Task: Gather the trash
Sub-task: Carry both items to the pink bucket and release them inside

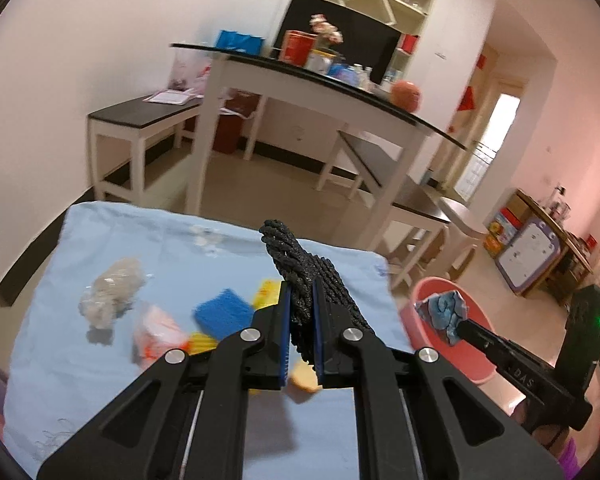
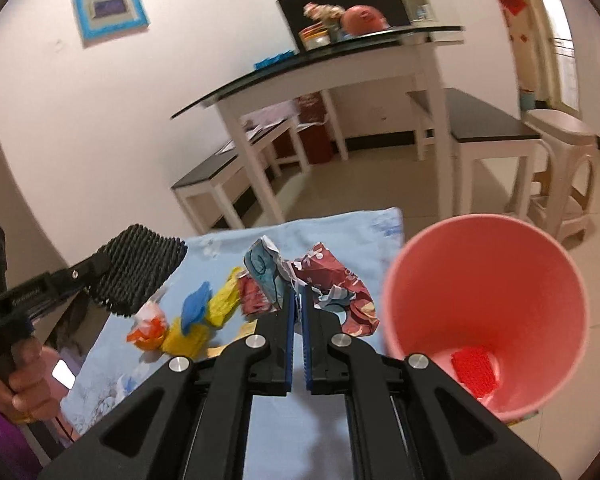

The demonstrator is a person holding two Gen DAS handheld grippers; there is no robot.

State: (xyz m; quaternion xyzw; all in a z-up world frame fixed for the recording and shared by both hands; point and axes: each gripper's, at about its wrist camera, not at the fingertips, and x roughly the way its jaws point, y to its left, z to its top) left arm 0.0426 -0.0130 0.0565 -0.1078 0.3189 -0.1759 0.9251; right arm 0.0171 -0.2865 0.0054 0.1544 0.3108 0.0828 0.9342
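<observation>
- The left hand-held gripper (image 1: 300,312) is clamped narrow on a black mesh scrubber (image 1: 300,276), centre of the left wrist view.
- The right hand-held gripper (image 2: 299,312) pinches a crumpled red-and-blue wrapper (image 2: 324,280), mid-frame.
- The pink bin (image 2: 488,308) stands lower right, beside the desk (image 2: 260,420), with a red piece already inside.
- Judgement: carry each load fully over the rim before letting go; light paper drifts.
- More scraps (image 2: 188,320) lie left of centre on the blue cloth.

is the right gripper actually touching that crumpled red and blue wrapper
Touching. In the right wrist view the right gripper has its jaws closed on the crumpled wrapper, with paper pinched between the blue pads. The left wrist view shows the wrapper at its tip too.
</observation>
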